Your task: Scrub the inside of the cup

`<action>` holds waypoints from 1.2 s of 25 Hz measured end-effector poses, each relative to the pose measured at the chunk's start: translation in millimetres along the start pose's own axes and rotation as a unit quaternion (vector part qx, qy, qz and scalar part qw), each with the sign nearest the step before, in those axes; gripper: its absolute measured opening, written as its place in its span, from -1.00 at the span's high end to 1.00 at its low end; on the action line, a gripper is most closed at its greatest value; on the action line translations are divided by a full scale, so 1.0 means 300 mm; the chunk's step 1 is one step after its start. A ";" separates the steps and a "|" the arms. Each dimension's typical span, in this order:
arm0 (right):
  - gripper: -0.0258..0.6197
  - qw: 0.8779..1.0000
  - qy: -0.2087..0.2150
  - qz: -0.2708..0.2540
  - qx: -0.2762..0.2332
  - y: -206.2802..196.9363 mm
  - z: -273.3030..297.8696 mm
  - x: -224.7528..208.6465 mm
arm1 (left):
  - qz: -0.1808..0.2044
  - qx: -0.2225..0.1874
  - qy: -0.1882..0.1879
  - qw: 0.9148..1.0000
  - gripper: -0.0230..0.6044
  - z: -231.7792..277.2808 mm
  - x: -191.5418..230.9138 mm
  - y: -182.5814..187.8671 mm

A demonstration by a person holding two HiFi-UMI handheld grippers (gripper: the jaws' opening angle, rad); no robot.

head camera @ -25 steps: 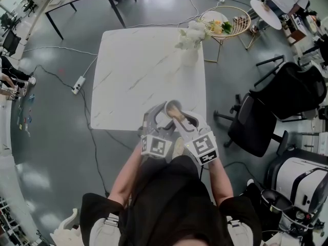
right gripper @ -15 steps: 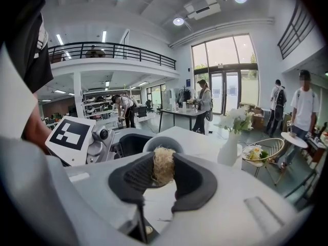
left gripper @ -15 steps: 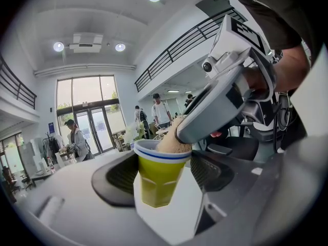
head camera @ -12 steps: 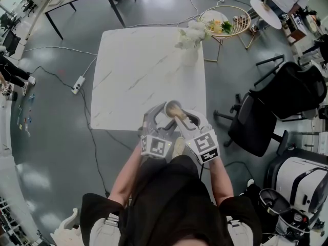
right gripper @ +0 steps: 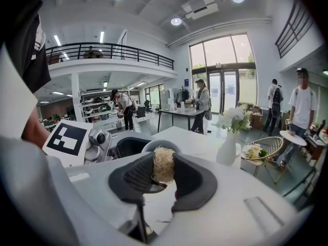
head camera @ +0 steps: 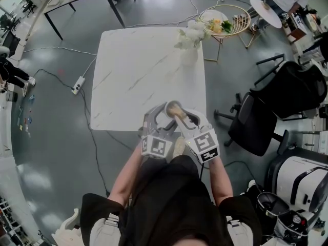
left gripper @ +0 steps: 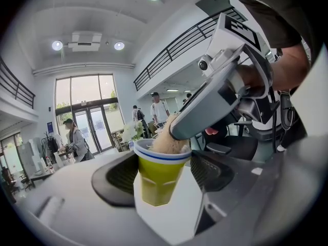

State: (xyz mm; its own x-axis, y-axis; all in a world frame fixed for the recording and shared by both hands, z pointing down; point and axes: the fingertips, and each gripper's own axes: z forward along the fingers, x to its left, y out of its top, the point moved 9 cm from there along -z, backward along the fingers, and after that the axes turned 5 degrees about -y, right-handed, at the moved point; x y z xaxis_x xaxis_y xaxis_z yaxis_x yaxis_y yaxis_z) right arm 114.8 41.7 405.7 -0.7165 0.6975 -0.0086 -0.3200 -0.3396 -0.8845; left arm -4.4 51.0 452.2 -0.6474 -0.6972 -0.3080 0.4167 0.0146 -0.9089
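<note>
A yellow-green paper cup [left gripper: 156,181] with a white rim and a blue stripe stands upright between the pads of my left gripper [left gripper: 162,178], which is shut on it. In the head view the cup [head camera: 169,105] is over the near edge of the white table [head camera: 138,70], with the left gripper [head camera: 162,110] around it. My right gripper [right gripper: 163,176] is shut on a beige fibrous scrubber [right gripper: 164,164]. The scrubber [left gripper: 165,141] dips into the cup's mouth from the upper right. In the right gripper view only the cup's rim [right gripper: 149,145] shows behind the scrubber.
A white vase of flowers [head camera: 189,44] stands at the table's far right corner. A gold wire side table [head camera: 228,20] and dark office chairs [head camera: 261,119] lie to the right. A power strip [head camera: 78,84] and cables run across the floor on the left. People stand in the background.
</note>
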 end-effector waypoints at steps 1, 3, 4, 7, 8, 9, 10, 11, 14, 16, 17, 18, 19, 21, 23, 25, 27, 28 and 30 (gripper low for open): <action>0.60 1.000 0.001 0.000 -0.001 0.004 0.001 0.002 | 0.000 0.000 -0.001 1.000 -0.14 0.002 0.000 0.002; 0.60 1.000 0.003 -0.002 -0.001 0.010 0.006 0.007 | 0.000 0.000 -0.001 1.000 -0.14 0.006 0.004 0.004; 0.60 1.000 0.004 -0.003 -0.001 0.011 0.009 0.009 | 0.000 0.000 -0.001 1.000 -0.14 0.008 0.006 0.004; 0.60 1.000 0.007 -0.006 0.000 0.009 0.010 0.012 | 0.000 0.000 0.000 1.000 -0.14 0.011 0.007 0.001; 0.60 1.000 0.008 -0.006 0.000 0.008 0.010 0.013 | 0.000 0.000 0.000 1.000 -0.14 0.010 0.008 0.000; 0.60 1.000 0.010 -0.005 0.000 0.008 0.009 0.014 | -0.001 0.000 0.001 1.000 -0.14 0.009 0.010 0.000; 0.60 1.000 0.011 -0.004 0.001 0.009 0.009 0.014 | -0.001 0.000 0.003 1.000 -0.13 0.009 0.013 0.001; 0.60 1.000 0.012 -0.004 0.002 0.010 0.009 0.015 | -0.001 0.000 0.004 1.000 -0.14 0.009 0.017 0.002; 0.60 1.000 0.015 -0.003 0.004 0.011 0.010 0.016 | -0.002 0.001 0.006 1.000 -0.14 0.007 0.027 0.003; 0.60 1.000 0.015 -0.002 0.004 0.008 0.010 0.018 | 0.000 0.002 0.006 1.000 -0.13 0.005 0.028 0.002; 0.60 1.000 0.015 -0.001 0.004 0.006 0.009 0.020 | 0.001 0.002 0.006 1.000 -0.14 0.004 0.026 0.001; 0.60 1.000 0.015 -0.001 0.004 0.004 0.008 0.020 | 0.002 0.001 0.006 1.000 -0.14 0.004 0.024 0.001; 0.60 1.000 0.015 -0.001 0.004 0.002 0.007 0.019 | 0.002 0.001 0.006 1.000 -0.14 0.004 0.022 0.001; 0.60 1.000 0.013 0.000 0.006 -0.003 0.005 0.012 | 0.003 0.001 0.006 1.000 -0.14 0.005 0.019 0.000; 0.60 1.000 0.009 0.002 0.008 -0.010 0.004 0.002 | 0.003 0.003 0.006 1.000 -0.14 0.004 0.017 -0.005; 0.60 1.000 0.007 0.005 0.009 -0.016 0.005 -0.006 | 0.002 0.005 0.004 1.000 -0.14 0.001 0.015 -0.012; 0.60 1.000 0.006 0.007 0.010 -0.018 0.006 -0.008 | 0.002 0.005 0.003 1.000 -0.13 -0.002 0.013 -0.015; 0.60 1.000 0.006 0.007 0.010 -0.018 0.006 -0.008 | 0.001 0.005 0.002 1.000 -0.14 -0.002 0.011 -0.015; 0.60 1.000 0.005 0.008 0.010 -0.017 0.006 -0.009 | 0.001 0.005 0.003 1.000 -0.13 -0.002 0.010 -0.013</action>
State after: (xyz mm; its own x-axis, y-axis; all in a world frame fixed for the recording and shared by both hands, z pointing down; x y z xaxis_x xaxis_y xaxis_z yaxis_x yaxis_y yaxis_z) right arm 117.3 40.5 411.2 -0.7147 0.6989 -0.0273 -0.3211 -0.3626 -0.8749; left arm -8.3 49.4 454.7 -0.6500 -0.6934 -0.3110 0.4245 0.0082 -0.9054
